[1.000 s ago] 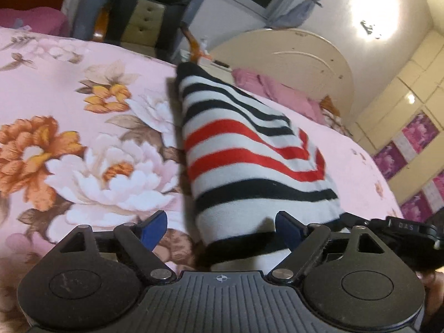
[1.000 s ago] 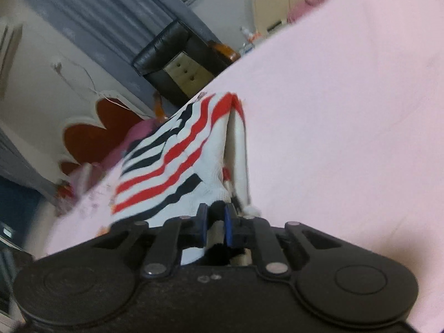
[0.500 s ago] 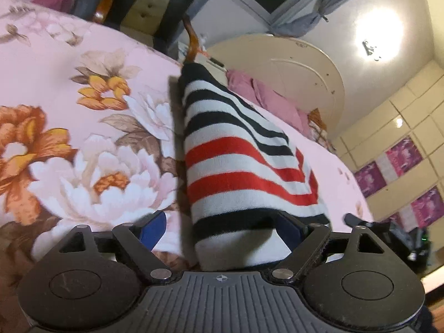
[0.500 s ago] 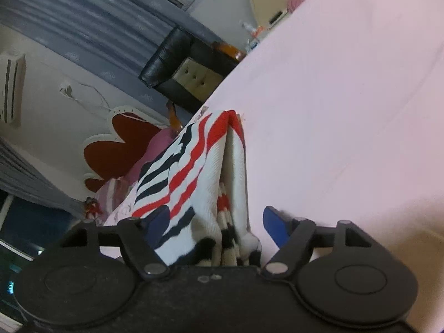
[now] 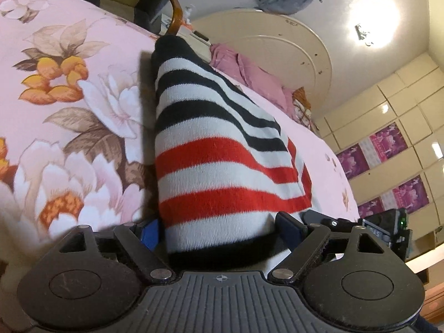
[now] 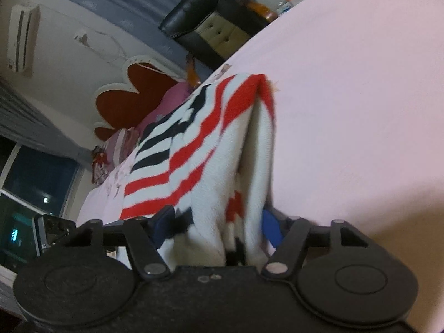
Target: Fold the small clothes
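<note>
**Both grippers wide around the striped sweater, how I'd line up the next grab**

Left wrist view first: the left gripper (image 5: 219,229) is spread wide, its blue pads sitting either side of the near end of the striped sweater (image 5: 216,149). The sweater lies folded into a long strip on the flowery bedsheet (image 5: 69,111), running away from the camera toward the headboard (image 5: 277,52). Nothing is pinched here; the knit just bulges up between the jaws. If the next step is another fold, I'd push in far enough that the pads take all the layers at the black hem, not only the top one, and close squarely so the stripes stay lined up.

Right wrist view: the right gripper (image 6: 219,223) is wide apart too, straddling the sweater's (image 6: 211,149) open edge, where you can see several layers stacked with gaps between them. This side is a bit blurry, so I can't tell exactly how many layers there are. The sheet (image 6: 347,97) is plain pink on this side. My guess is the risk sits here: loose layers can slip out of the pinch. I'd go low, nearly touching the sheet, scoop under the bottom layer, then lift both ends evenly.
</note>
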The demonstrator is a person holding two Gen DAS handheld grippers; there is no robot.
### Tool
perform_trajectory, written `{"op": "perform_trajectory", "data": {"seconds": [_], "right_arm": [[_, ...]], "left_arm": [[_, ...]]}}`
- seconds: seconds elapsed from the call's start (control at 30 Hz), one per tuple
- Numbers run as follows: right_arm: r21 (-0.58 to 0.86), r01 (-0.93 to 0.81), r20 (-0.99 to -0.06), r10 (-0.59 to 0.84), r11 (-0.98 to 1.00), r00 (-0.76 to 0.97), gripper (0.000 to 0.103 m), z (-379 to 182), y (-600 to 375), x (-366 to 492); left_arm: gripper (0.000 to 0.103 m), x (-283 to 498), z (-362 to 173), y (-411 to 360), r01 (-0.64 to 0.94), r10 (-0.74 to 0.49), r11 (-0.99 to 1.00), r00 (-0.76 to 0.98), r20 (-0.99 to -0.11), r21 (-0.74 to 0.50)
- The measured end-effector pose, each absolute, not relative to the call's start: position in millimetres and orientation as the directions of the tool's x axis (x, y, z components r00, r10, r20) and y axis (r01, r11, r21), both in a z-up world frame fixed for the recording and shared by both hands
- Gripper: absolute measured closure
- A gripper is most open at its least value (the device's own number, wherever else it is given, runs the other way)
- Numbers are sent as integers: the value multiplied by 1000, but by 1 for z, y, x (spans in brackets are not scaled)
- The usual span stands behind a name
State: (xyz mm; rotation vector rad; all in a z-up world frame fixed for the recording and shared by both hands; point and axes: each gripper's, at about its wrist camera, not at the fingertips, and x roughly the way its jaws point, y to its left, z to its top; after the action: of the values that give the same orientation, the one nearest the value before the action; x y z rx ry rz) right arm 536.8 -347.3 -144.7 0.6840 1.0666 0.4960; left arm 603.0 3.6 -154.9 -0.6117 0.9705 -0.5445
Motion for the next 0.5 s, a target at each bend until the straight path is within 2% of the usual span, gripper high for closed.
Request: {"op": "perform_trajectory", "data": {"seconds": [0.23,0.33,0.5], "right_arm": [[679,-92,-634,646,728,425,56,-141,-343,531],[672,-87,-639,636,735,432,58,-142,-341,533],[558,-142,-693,554,817,462,61,-130,-319,530]], "left_arm": [[25,603,-152,-3,181,-644,740,468,-605,-648],[30,603,-150,-8,184,-621,761,486,-615,-623],[42,602,-151,-8,180,-624,755,495,-605,-631]]}}
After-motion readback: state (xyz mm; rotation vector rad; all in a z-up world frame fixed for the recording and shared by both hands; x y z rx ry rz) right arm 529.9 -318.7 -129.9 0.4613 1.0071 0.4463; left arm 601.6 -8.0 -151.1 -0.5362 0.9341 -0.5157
